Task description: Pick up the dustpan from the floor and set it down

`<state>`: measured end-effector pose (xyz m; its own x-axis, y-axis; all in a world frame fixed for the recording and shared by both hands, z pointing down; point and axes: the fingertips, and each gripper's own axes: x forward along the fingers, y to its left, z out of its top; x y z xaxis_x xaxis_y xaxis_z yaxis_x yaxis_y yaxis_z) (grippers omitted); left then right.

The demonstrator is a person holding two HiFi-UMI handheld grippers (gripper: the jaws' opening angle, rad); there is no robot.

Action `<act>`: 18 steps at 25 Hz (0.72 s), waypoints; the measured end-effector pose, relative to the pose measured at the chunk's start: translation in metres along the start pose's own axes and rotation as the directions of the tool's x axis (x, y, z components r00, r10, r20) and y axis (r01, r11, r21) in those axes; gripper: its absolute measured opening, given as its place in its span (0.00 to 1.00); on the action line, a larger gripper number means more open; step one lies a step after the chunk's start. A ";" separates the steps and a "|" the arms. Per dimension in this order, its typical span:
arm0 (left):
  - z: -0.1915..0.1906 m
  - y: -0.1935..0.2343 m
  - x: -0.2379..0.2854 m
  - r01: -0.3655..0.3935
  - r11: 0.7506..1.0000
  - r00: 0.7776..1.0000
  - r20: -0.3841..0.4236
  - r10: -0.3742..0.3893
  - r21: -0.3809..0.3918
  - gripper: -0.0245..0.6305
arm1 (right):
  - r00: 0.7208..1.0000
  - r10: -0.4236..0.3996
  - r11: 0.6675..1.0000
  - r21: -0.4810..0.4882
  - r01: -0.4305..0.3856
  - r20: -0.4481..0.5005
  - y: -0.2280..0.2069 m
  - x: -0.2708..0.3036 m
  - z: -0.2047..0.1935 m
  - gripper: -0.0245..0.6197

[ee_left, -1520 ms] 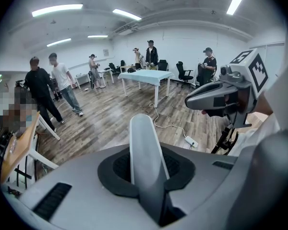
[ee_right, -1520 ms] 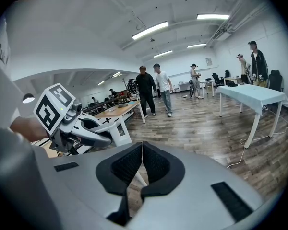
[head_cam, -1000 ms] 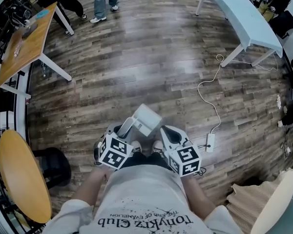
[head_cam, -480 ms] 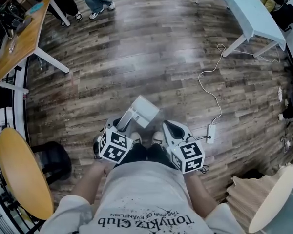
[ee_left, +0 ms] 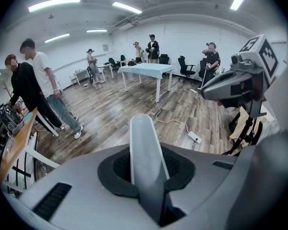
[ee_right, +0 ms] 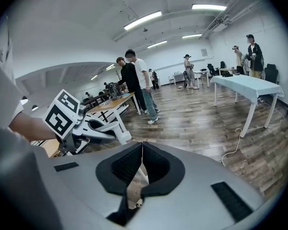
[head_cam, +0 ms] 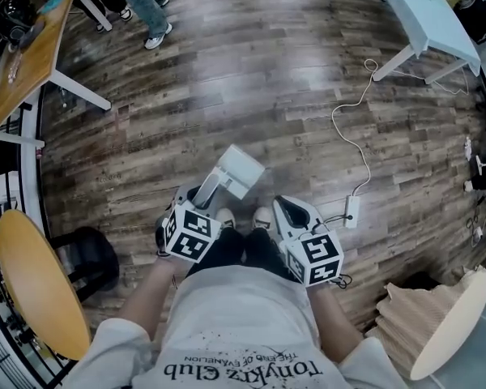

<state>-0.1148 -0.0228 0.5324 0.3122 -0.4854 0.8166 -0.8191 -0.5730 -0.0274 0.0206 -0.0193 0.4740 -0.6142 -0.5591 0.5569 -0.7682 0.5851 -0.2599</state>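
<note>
Lower than a second ago, both grippers and the dustpan have dipped a little toward the floor, and the person's shoes now show more plainly beneath them.

On the left, the left hand-held gripper has its jaws drawn in narrow and clamped on the handle. In the left gripper view, the pale bar rises straight out from between the pads. Past the jaws, the dustpan hangs out in front of the shoes, its white pan at the far end of the handle. From where the head view looks, I cannot tell whether the pan touches the boards yet.

It looks like thin moulded plastic: light, stiff and smooth. Its weight, such as it is, sits out at the pan, so I'd expect it to try to swivel in a grip on the slick handle. A hold on the handle close to the pan seems the steadiest choice.

On the right, the right hand-held gripper has its jaws pressed together on nothing, just beside the dustpan and not touching it.
</note>
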 end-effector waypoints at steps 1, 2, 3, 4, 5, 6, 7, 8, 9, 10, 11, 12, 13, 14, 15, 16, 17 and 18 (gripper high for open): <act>0.000 0.001 0.004 -0.002 1.000 1.000 0.000 0.002 -0.003 0.16 | 1.000 -0.001 1.000 0.002 0.001 -0.001 -0.002 0.001 -0.001 0.08; 0.000 0.001 0.007 -0.003 1.000 1.000 0.000 0.003 -0.005 0.16 | 1.000 -0.002 1.000 0.003 0.002 -0.003 -0.003 0.001 -0.002 0.08; 0.000 0.001 0.011 -0.003 1.000 1.000 -0.001 0.003 -0.007 0.16 | 1.000 -0.003 1.000 0.006 0.003 -0.005 -0.005 0.002 -0.003 0.08; 0.001 0.001 0.015 -0.002 1.000 1.000 -0.002 0.002 -0.008 0.16 | 1.000 -0.005 1.000 0.009 0.005 -0.008 -0.007 0.003 -0.004 0.08; 0.001 0.002 0.019 -0.002 1.000 1.000 -0.003 0.002 -0.008 0.16 | 1.000 -0.007 1.000 0.014 0.007 -0.010 -0.009 0.004 -0.005 0.08; 0.001 0.002 0.022 -0.002 1.000 1.000 -0.003 0.002 -0.009 0.16 | 1.000 -0.008 1.000 0.019 0.008 -0.011 -0.011 0.005 -0.005 0.08; 0.002 0.003 0.025 -0.002 1.000 1.000 -0.003 0.002 -0.009 0.16 | 1.000 -0.009 1.000 0.024 0.010 -0.013 -0.012 0.006 -0.006 0.08; 0.002 0.003 0.028 -0.002 1.000 1.000 -0.003 0.002 -0.011 0.16 | 1.000 -0.011 1.000 0.028 0.011 -0.015 -0.013 0.007 -0.006 0.08; 0.002 0.003 0.032 -0.001 1.000 1.000 -0.004 0.001 -0.012 0.16 | 1.000 -0.012 0.999 0.032 0.012 -0.017 -0.014 0.008 -0.008 0.08; 0.001 0.003 0.034 0.000 1.000 1.000 -0.005 0.000 -0.013 0.16 | 1.000 -0.013 0.999 0.036 0.014 -0.019 -0.015 0.009 -0.009 0.08; 0.001 0.003 0.037 0.001 1.000 1.000 -0.005 -0.001 -0.013 0.16 | 1.000 -0.014 0.999 0.041 0.015 -0.022 -0.015 0.009 -0.011 0.08; 0.001 0.003 0.039 0.002 1.000 1.000 -0.005 -0.003 -0.011 0.16 | 1.000 -0.015 0.999 0.044 0.016 -0.024 -0.016 0.009 -0.012 0.08; 0.001 0.003 0.042 0.003 1.000 1.000 -0.004 -0.003 -0.010 0.16 | 0.999 -0.017 0.999 0.047 0.018 -0.027 -0.017 0.009 -0.013 0.08; 0.001 0.002 0.044 0.003 1.000 1.000 -0.004 -0.003 -0.009 0.16 | 0.999 -0.019 0.999 0.050 0.020 -0.030 -0.018 0.009 -0.015 0.08; 0.001 0.003 0.047 0.002 1.000 1.000 -0.004 -0.002 -0.010 0.16 | 0.999 -0.021 0.998 0.053 0.022 -0.032 -0.019 0.009 -0.015 0.08; 0.001 0.003 0.050 0.002 1.000 1.000 -0.005 -0.002 -0.012 0.16 | 0.999 -0.023 0.998 0.056 0.025 -0.034 -0.021 0.010 -0.016 0.08; 0.001 0.004 0.053 0.001 1.000 1.000 -0.006 -0.001 -0.014 0.16 | 0.999 -0.025 0.998 0.060 0.027 -0.035 -0.023 0.010 -0.016 0.08; 0.000 0.004 0.057 0.001 1.000 1.000 -0.007 -0.002 -0.015 0.16 | 0.999 -0.027 0.998 0.063 0.029 -0.036 -0.024 0.011 -0.016 0.08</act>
<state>-0.1004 -0.0531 0.5787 0.3104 -0.4801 0.8205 -0.8259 -0.5636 -0.0174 0.0355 -0.0302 0.4994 -0.5864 -0.5528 0.5920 -0.7957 0.5301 -0.2931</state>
